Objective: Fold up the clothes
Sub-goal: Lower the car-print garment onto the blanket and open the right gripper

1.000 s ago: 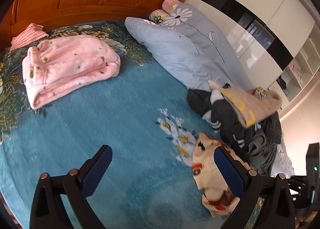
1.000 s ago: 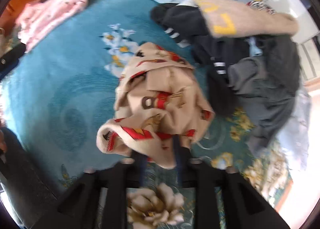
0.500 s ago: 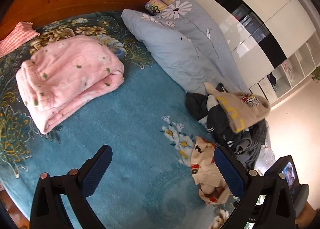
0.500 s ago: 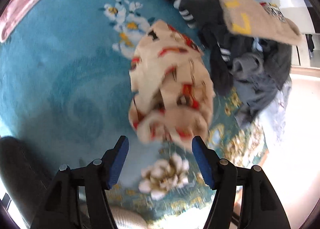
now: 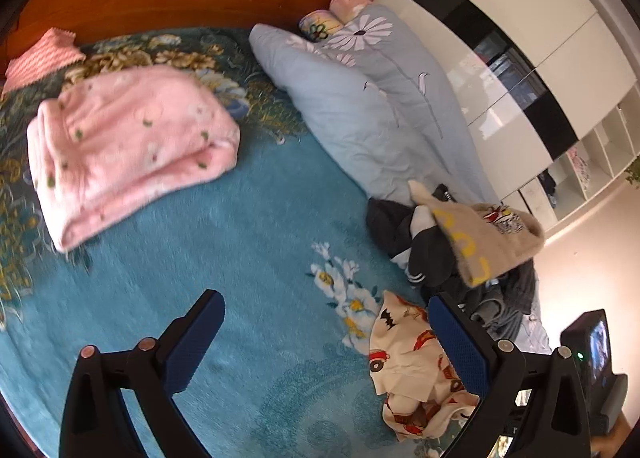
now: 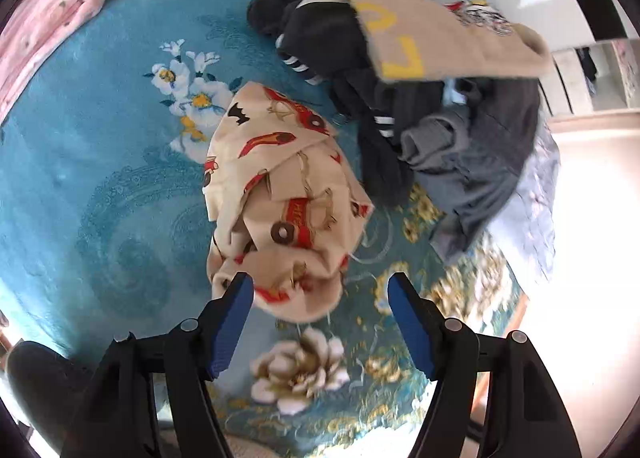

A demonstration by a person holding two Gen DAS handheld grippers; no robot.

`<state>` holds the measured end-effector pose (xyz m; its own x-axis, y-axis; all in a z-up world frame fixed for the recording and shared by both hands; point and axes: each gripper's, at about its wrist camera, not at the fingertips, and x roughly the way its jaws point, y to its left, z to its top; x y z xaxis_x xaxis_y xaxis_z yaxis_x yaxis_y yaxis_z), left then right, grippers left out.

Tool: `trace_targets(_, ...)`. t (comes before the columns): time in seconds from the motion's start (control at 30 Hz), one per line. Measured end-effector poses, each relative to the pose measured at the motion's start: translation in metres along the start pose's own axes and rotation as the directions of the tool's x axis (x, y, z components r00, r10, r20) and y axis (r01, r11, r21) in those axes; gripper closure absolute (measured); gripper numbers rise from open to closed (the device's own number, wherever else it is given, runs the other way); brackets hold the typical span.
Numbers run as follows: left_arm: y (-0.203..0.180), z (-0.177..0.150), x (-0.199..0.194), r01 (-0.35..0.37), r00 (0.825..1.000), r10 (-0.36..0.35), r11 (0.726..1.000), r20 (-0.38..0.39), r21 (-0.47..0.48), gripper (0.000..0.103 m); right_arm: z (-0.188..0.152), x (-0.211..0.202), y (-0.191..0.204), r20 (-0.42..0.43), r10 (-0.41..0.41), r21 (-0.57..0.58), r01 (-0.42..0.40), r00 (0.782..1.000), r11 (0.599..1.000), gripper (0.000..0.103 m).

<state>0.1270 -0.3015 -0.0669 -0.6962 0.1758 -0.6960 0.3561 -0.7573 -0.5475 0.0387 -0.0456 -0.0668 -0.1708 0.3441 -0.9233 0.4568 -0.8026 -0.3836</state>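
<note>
1. A cream garment [image 6: 280, 194] printed with red cars and a black bat shape lies crumpled in a loose heap on the teal bedspread, just beside the white flower pattern.
2. A pile of dark clothes [image 6: 452, 126] sits close to its right: black pieces with white stripes and grey pieces, tangled together.
3. A beige garment [image 6: 440, 34] with yellow letters lies flat across the top of that pile.
4. A pink fleece item [image 5: 128, 150] with small green specks lies folded into a thick bundle, well apart from the others near the wooden headboard.
</note>
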Motion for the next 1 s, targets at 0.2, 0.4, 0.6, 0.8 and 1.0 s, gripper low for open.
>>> trace_targets(0.2, -0.048, -0.031, 0.017, -0.105, 0.994, 0.103, 0.99, 0.026, 0.094, 0.0, -0.024, 0.043, -0.026, 0.133, 0.148, 0.028, -0.153, 0.98, 0.988, 0.032)
trace_targets(0.4, -0.07, -0.058, 0.017, -0.195, 0.981, 0.195, 0.98, -0.008, 0.042, 0.0, -0.045, 0.055, -0.062, 0.308, 0.315, 0.014, -0.336, 0.898, 0.942, 0.032)
trace_targets(0.6, -0.085, -0.086, 0.025, -0.271, 0.961, 0.271, 0.963, -0.05, 0.006, 0.0, -0.05, 0.055, -0.113, 0.456, 0.382, 0.027, -0.442, 0.804, 0.897, 0.032)
trace_targets(0.8, -0.104, -0.12, 0.055, -0.284, 0.949, 0.283, 0.959, -0.138, 0.016, 0.0, -0.034, 0.082, -0.133, 0.458, 0.435, 0.031, -0.502, 0.776, 0.864, 0.032)
trace_targets(1.0, -0.134, -0.14, 0.061, -0.246, 0.955, 0.258, 0.965, -0.147, 0.094, 0.001, 0.009, 0.099, -0.093, 0.372, 0.484, -0.165, -0.456, 0.792, 0.874, 0.032)
